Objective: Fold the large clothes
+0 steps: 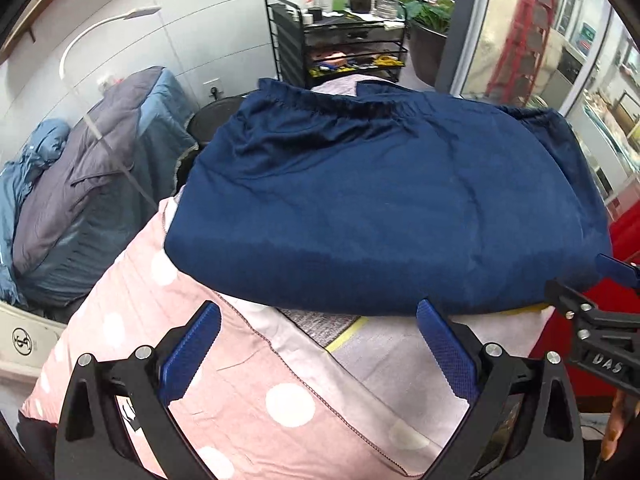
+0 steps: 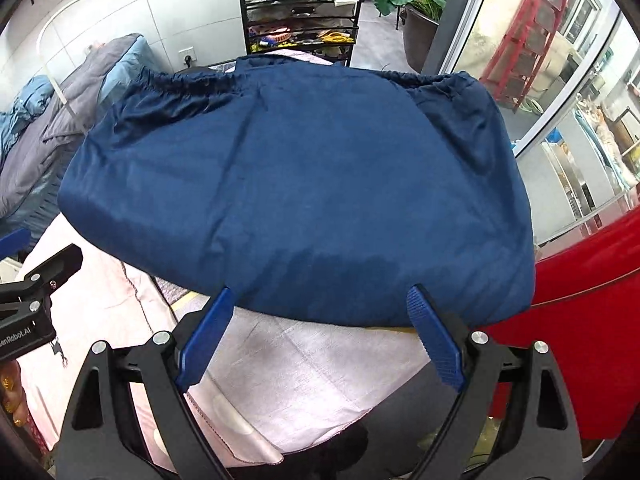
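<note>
The navy elastic-waist garment [image 1: 384,208] lies folded in a thick bundle on a pink polka-dot sheet [image 1: 256,392], its gathered waistband at the far edge. The left gripper [image 1: 318,346] hovers at the near folded edge with its jaws spread apart and empty, and the right gripper [image 2: 320,332] does likewise, jaws wide, beside a red fabric [image 2: 580,340]

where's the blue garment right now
The blue garment lies folded on the pink dotted sheet, filling the centre of both wrist views, just beyond the open left gripper and right gripper.
</note>
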`<state>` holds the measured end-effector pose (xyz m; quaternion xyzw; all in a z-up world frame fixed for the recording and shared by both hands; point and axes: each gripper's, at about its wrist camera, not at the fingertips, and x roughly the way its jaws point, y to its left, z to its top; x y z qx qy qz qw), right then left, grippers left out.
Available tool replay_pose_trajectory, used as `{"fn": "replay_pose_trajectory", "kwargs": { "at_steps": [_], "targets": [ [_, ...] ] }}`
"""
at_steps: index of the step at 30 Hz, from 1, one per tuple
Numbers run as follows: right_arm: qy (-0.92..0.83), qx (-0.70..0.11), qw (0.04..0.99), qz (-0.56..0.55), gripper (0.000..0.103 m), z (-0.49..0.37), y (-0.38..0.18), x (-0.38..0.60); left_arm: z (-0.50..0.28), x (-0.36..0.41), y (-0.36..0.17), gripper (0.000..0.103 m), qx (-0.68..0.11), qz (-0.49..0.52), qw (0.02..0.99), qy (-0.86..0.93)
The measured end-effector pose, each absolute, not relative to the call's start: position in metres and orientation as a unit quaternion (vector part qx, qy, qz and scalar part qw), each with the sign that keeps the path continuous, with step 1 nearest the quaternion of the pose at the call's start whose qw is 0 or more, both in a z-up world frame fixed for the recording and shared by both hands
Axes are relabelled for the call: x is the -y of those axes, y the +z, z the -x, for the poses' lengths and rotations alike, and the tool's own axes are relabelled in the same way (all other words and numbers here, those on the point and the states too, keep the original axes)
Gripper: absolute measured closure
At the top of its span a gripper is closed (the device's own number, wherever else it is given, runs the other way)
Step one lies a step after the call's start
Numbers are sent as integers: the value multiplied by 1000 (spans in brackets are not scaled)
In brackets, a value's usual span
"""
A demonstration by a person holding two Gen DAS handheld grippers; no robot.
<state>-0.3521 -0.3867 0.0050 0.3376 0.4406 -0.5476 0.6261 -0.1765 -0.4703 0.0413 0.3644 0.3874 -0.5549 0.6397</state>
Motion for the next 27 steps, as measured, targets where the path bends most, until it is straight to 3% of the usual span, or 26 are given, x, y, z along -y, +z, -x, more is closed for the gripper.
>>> {"fn": "replay_pose_trajectory", "kwargs": {
  "at_steps": [8,27],
  "targets": [
    [-542,-436,629,-347,15,351,-3,384,195,470,35,6,-367,-406,642,-537],
    [-541,-430,630,-355,15,352,-4,384,192,470,38,6,-369,-400,639,-543]
  ]
}}
